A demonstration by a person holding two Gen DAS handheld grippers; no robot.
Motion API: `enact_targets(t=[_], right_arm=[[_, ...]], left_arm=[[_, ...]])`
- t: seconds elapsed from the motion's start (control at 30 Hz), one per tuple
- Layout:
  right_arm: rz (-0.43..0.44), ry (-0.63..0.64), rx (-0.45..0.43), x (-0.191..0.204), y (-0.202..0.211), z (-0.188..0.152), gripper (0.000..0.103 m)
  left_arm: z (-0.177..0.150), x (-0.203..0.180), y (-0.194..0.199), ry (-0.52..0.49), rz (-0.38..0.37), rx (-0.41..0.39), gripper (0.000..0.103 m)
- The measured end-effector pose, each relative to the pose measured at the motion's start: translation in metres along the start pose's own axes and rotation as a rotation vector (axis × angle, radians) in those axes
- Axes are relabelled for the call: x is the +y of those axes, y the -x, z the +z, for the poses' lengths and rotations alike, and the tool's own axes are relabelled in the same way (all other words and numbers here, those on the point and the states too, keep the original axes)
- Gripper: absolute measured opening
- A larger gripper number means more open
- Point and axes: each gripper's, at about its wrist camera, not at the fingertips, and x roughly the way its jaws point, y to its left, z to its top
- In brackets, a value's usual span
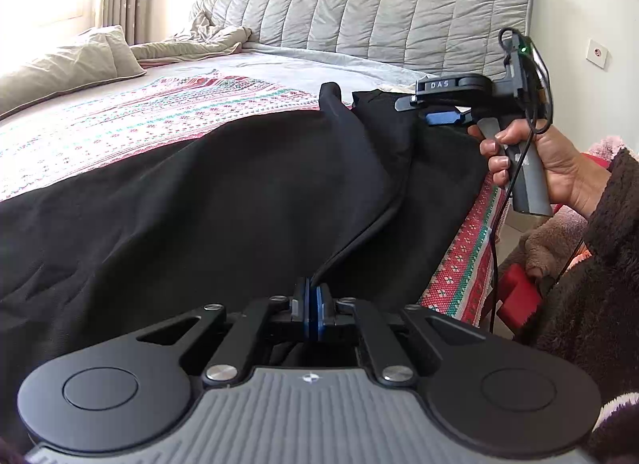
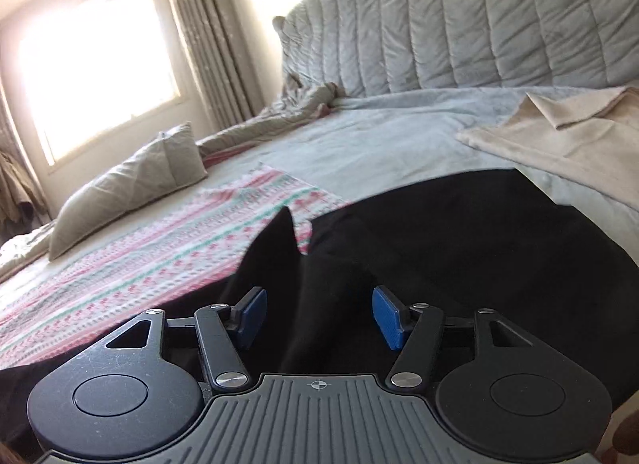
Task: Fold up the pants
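- Left gripper (image 1: 312, 306): blue pads pressed together on a seamed edge of the black pants (image 1: 223, 200); the pinch sits at the near edge of the cloth, and a raised ridge of fabric runs from it toward the far right.
- Right gripper (image 2: 319, 316): jaws spread wide, nothing between the pads; it hangs over the pants (image 2: 459, 248) without a hold; in the left wrist view it appears at the far right (image 1: 429, 110), just at the cloth's far edge, whether touching cannot be told.
- Location: pants lie spread on the patterned bedspread (image 1: 131, 116), along the near right side of the bed, part of the cloth reaching the bed's edge; a point of fabric stands up at the far edge.
- Handling, judged: soft, limp, matte knit; it drapes and wrinkles freely, so it will sag between two holds and carry no shape of its own; light enough for a pinch grip; not fragile; not slippery against the woven bedspread, so dragging may bunch it.
- Where to hold, judged: seams, hems and waistband, where the fabric is doubled and the pads bite firmly; the free gripper should take the far edge near the upstanding point, well apart from the left pinch.
- Risk, judged: catching a single layer only, or snagging the bedspread beneath.
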Motion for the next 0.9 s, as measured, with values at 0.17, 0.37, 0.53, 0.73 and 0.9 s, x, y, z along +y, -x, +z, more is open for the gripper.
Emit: enact_targets(t=[0.17,0.37,0.53,0.73,0.9], right_arm=[[-0.028,0.045,-0.033,-0.001,-0.012,0.002,0.041],[-0.066,0.178,-0.055,0.016,-0.009,0.004,0.01],[-0.176,0.297,-0.081,0.022,0.023,0.006,0.009],[-0.303,0.431,-0.01,0.013,0.037,-0.009,0.008],[-0.378,0.577,-0.035,0.024,0.047,-0.022,0.008]], left_arm=[[0.0,0.0,0.0,0.002,0.008,-0.006,0.015],[-0.001,-0.004,0.001,-0.024,0.024,-0.013,0.015],[0.002,-0.009,0.002,-0.034,0.039,-0.01,0.015],[0.0,-0.019,0.003,-0.069,0.054,-0.011,0.015],[0.001,-0.027,0.006,-0.087,0.047,-0.015,0.014]])
